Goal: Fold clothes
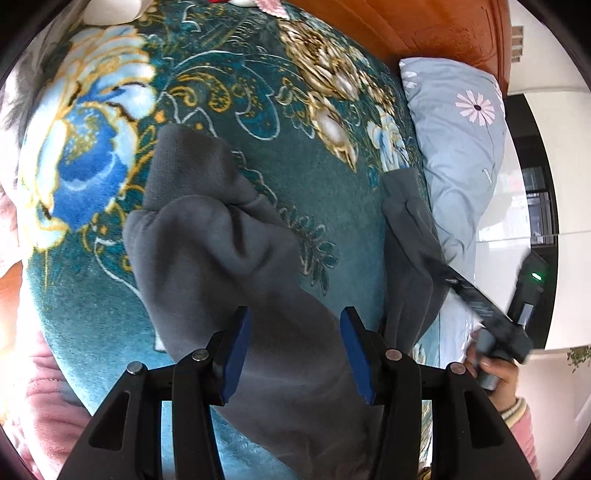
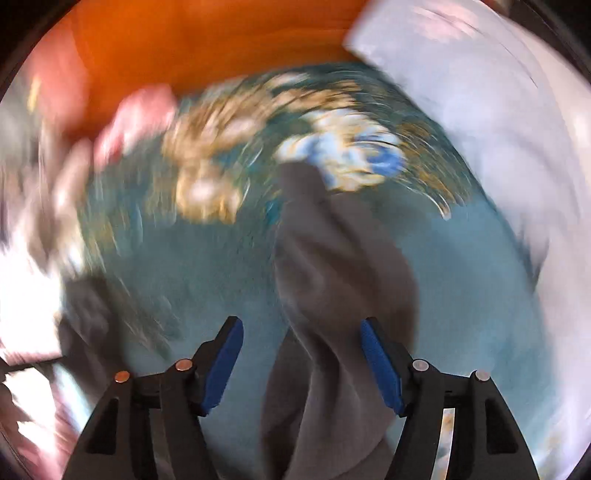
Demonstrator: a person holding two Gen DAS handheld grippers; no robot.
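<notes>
On the bed's teal floral blanket (image 1: 229, 110), a dark grey fleece garment (image 1: 207, 240), rumpled. Left hand-held gripper (image 1: 295, 354) half spread astride one grey fold, pads apparently not pressing. Right hand-held gripper (image 2: 302, 365) spread wide, another fold loose between blue pads (image 2: 382, 369); view blurred.

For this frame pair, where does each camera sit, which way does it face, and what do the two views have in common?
Left wrist: on the left hand-held gripper, angled down at grey clothing lying between its spread fingers on a teal floral blanket; the person's hand with the other gripper shows at right.
Right wrist: on the right hand-held gripper, looking steeply down, blurred; its fingers stand clear of the grey cloth.
Shared: grey clothing, blanket, pale pillow, orange headboard.
</notes>
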